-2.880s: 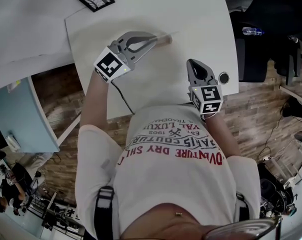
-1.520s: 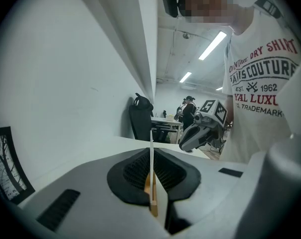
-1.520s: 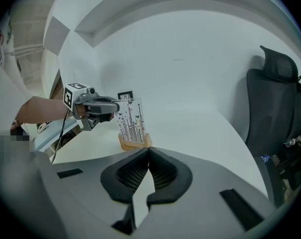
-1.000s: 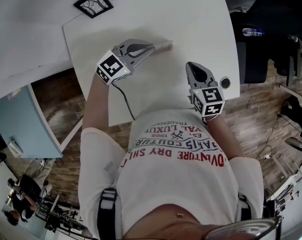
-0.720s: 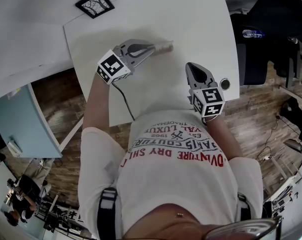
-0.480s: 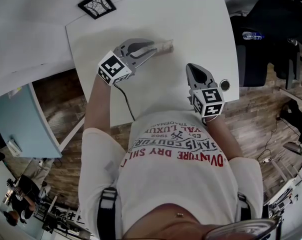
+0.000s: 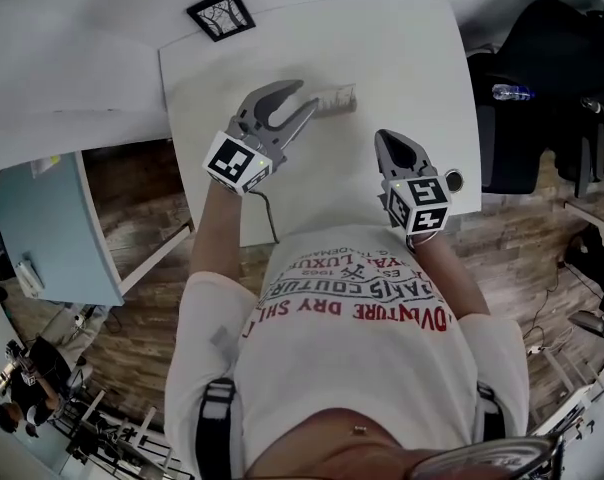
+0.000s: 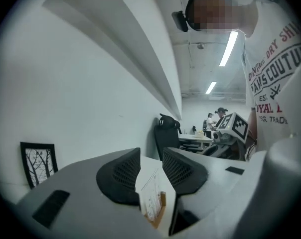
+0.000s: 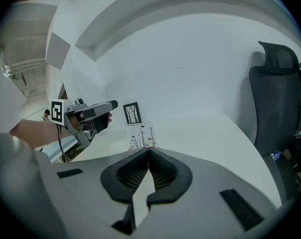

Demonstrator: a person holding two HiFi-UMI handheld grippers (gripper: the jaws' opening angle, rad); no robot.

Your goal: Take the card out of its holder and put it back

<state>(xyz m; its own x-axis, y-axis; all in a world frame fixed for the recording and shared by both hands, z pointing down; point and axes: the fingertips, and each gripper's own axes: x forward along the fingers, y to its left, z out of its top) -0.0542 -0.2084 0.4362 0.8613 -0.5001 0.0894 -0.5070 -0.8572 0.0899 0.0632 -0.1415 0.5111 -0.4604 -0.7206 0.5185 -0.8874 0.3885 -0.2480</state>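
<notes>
White table [image 7: 402,68] under level left claw [image 7: 308,95], jaws just opened, card [image 7: 337,97] just beyond.

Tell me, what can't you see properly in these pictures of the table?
- Print on the white card with black plant drawings: too small in the right gripper view, only a strip in the head view.
- Its wooden holder: mostly behind the right gripper in that gripper's view.
- Small round black thing at the white table's edge: too small in the head view to identify.
</notes>
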